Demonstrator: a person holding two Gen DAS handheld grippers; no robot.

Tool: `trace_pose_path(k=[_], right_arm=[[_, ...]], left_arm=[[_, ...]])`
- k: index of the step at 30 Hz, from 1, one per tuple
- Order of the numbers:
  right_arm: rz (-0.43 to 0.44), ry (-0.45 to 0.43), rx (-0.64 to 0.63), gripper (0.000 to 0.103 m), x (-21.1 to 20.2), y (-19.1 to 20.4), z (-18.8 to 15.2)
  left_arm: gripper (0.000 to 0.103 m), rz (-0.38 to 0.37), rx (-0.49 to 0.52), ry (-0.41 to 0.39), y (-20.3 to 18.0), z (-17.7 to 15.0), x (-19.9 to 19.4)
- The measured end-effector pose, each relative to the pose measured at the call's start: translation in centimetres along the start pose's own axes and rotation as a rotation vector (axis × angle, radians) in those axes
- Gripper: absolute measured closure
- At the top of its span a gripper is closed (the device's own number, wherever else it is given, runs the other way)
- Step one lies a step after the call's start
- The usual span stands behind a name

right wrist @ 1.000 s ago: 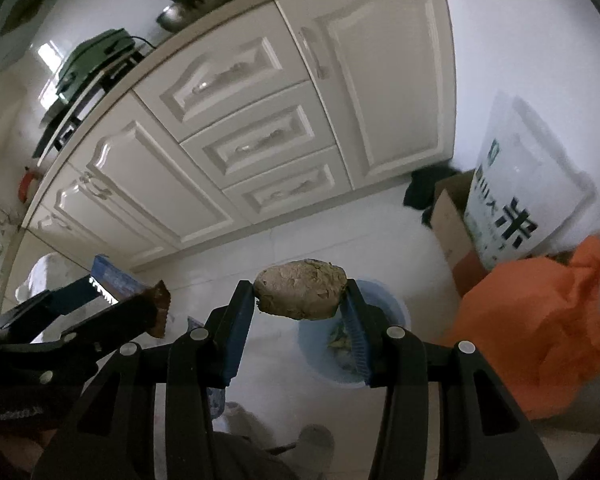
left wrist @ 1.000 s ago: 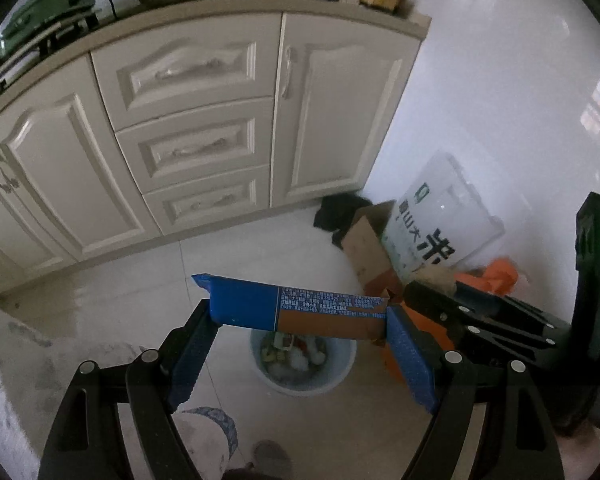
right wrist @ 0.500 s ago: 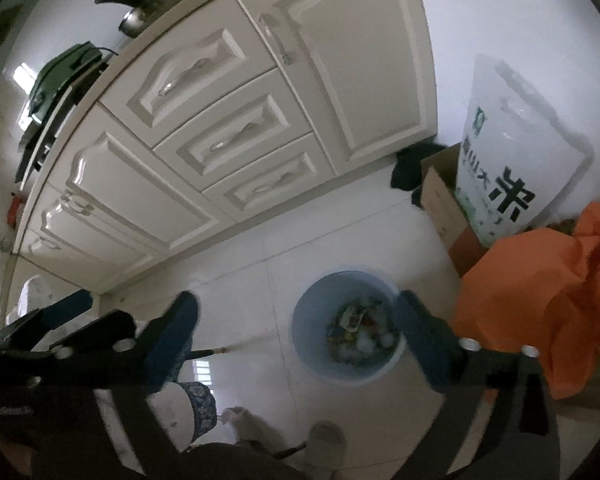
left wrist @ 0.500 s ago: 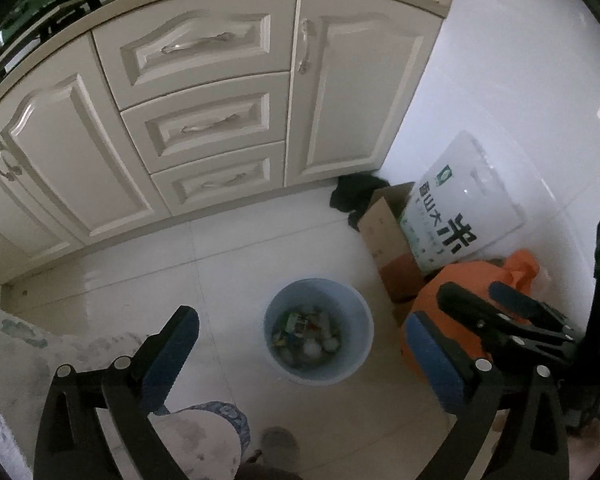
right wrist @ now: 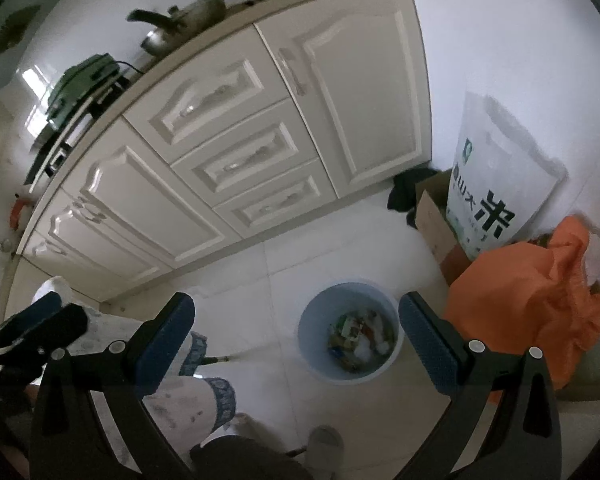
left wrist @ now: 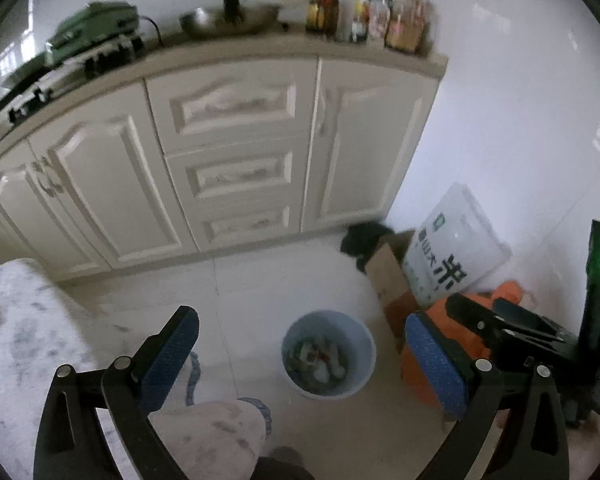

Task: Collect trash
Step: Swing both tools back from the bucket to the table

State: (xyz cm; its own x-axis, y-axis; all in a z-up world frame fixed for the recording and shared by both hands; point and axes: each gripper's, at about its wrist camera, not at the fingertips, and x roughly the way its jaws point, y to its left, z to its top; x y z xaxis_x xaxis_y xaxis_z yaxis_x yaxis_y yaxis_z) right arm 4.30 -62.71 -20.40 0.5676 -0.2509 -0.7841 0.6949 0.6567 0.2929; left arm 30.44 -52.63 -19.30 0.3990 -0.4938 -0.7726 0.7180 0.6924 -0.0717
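- Left gripper (left wrist: 302,350) gapes wide, empty; its view alone shows the bottles (left wrist: 364,12), blurred.
- Right gripper (right wrist: 296,330) likewise; trash bin (right wrist: 350,336) between its jaws, below.

The bin (right wrist: 350,334) at lower centre looks like smooth pale-blue plastic. The floor (right wrist: 284,276) is glossy white tile, and the wall (left wrist: 520,80) at upper right shines likewise. The cabinet fronts (right wrist: 228,168) across the middle are cream, satin-painted panels. At right, a matt brown cardboard box (right wrist: 434,220), a slick white plastic sack (right wrist: 496,176) and a crinkled orange plastic bag (right wrist: 532,296). The pan (right wrist: 180,20) at the top is dull metal.
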Motion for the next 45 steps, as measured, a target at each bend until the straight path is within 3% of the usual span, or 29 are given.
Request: trace_pose_path(k=[11,21,30,36,45], right_arm=[[0.067,-0.096,-0.098,0.0,-7.0,6.9,-0.9],[0.163,-0.139,-0.241,0.0,-11.6,15.4,-3.6],[0.265,-0.122,-0.372,0.0,-13.0,23.4,-8.4],[0.327,-0.102,-0.456,0.0,-13.3,27.9,-11.6],[0.363,-0.094,-0.604,0.0,-13.2,35.3,-14.9]], left_arm=[[0.001,0.027,-0.07,-0.185,5.2,-6.8,-15.8],[0.001,0.107,-0.18,-0.321,10.6,-16.1,-29.1],[0.001,0.24,-0.309,-0.362,15.2,-25.8,-37.4],[0.001,0.327,-0.386,-0.365,16.7,-30.3,-41.6],[0.001,0.425,-0.456,-0.358,19.0,-32.6,-43.7]])
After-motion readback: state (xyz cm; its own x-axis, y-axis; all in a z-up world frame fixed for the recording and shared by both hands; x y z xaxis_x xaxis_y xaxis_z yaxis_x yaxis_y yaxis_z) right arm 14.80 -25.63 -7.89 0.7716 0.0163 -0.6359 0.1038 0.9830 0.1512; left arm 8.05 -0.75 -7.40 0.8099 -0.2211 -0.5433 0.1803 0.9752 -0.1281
